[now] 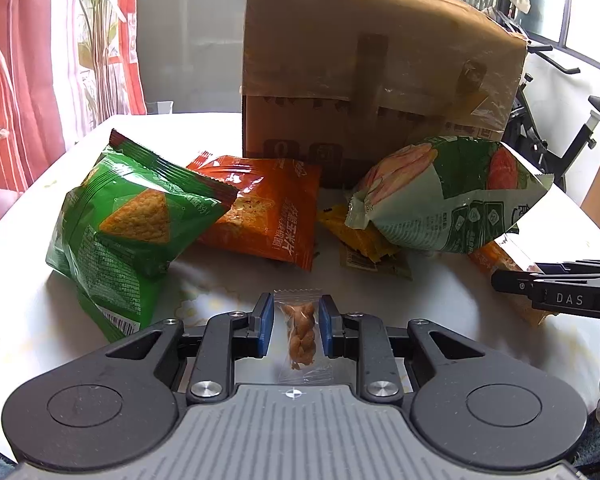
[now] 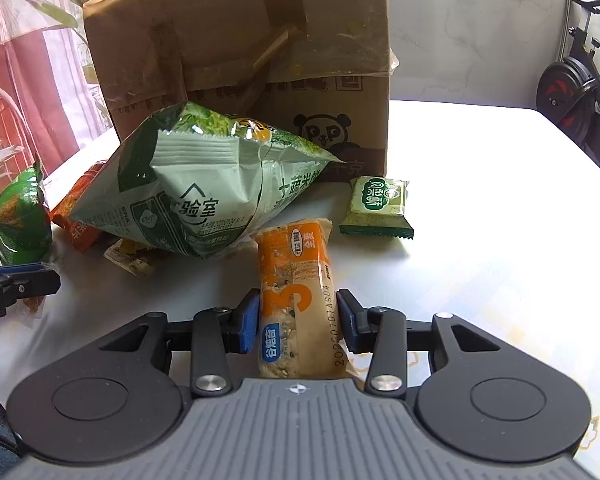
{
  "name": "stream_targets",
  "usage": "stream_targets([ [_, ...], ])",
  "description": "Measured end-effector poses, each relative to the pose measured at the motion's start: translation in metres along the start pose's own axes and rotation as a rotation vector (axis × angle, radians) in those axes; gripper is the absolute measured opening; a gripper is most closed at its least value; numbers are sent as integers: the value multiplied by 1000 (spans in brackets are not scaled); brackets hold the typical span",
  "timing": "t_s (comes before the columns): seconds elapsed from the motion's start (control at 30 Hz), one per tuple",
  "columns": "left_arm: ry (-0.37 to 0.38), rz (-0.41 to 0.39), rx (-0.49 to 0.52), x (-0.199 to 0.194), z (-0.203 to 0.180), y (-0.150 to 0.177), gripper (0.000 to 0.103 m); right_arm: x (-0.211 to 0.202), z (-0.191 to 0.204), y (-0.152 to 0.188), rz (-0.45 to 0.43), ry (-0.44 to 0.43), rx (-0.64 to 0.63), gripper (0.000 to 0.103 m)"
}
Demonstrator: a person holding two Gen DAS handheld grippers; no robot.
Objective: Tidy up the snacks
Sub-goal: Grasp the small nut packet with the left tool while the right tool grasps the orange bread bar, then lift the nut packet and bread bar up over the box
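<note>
- The twisted-dough snack [image 1: 299, 334] in its clear wrapper lies between my left claw [image 1: 296, 326] pads, its long axis running near-to-far, straight along the fingers.
- Those pads stand a little apart on either side of the wrapper; I see slim gaps, so I judge it bracketed, not yet pinched.
- The orange cereal bar [image 2: 298, 300] lies the same way, near-to-far, between my right claw [image 2: 298, 320] pads. The left pad looks to touch it, but I cannot tell whether the right one does.
- Each snack is already centred in its own claw, so I judge the coming move to be a plain squeeze.
- Farther off on the tabletop [image 2: 480, 200]: the pale green bag [image 2: 204, 196], the small green packet [image 2: 378, 208], then the cardboard box [image 2: 236, 52] behind.
</note>
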State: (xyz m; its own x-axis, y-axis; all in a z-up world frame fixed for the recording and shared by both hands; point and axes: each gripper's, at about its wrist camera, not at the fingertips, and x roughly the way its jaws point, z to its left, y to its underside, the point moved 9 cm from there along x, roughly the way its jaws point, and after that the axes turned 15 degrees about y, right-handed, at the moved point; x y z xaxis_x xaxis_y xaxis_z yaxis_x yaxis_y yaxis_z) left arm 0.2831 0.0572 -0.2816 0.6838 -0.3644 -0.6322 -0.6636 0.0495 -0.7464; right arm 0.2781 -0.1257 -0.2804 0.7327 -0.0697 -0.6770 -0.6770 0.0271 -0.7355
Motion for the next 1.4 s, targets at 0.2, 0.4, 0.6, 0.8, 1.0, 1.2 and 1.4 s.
stream_targets([
  [0.2, -17, -3, -11, -2, 3, 0, 26, 1, -2, 1, 2, -5, 2, 43],
  [0.4, -19, -5, -6, -4, 3, 0, 26, 0, -3, 1, 7, -10, 5, 43],
  [0.6, -29, 2, -13, -5, 5, 1, 26, 0, -2, 1, 7, -8, 4, 43],
  [0.8, -40, 17, -11, -7, 6, 4, 26, -2, -4, 3, 12, -11, 6, 43],
  [1.0, -49, 22, -16, -12, 7, 7, 26, -6, -5, 6, 24, -16, 19, 42],
  [1.2, -57, 9, -10, -22, 7, 6, 26, -11, -10, 9, 39, -32, 53, 41],
  [1.4, -76, 15, -13, -33, 5, 5, 26, -20, -18, 8, 29, -30, 85, 40],
])
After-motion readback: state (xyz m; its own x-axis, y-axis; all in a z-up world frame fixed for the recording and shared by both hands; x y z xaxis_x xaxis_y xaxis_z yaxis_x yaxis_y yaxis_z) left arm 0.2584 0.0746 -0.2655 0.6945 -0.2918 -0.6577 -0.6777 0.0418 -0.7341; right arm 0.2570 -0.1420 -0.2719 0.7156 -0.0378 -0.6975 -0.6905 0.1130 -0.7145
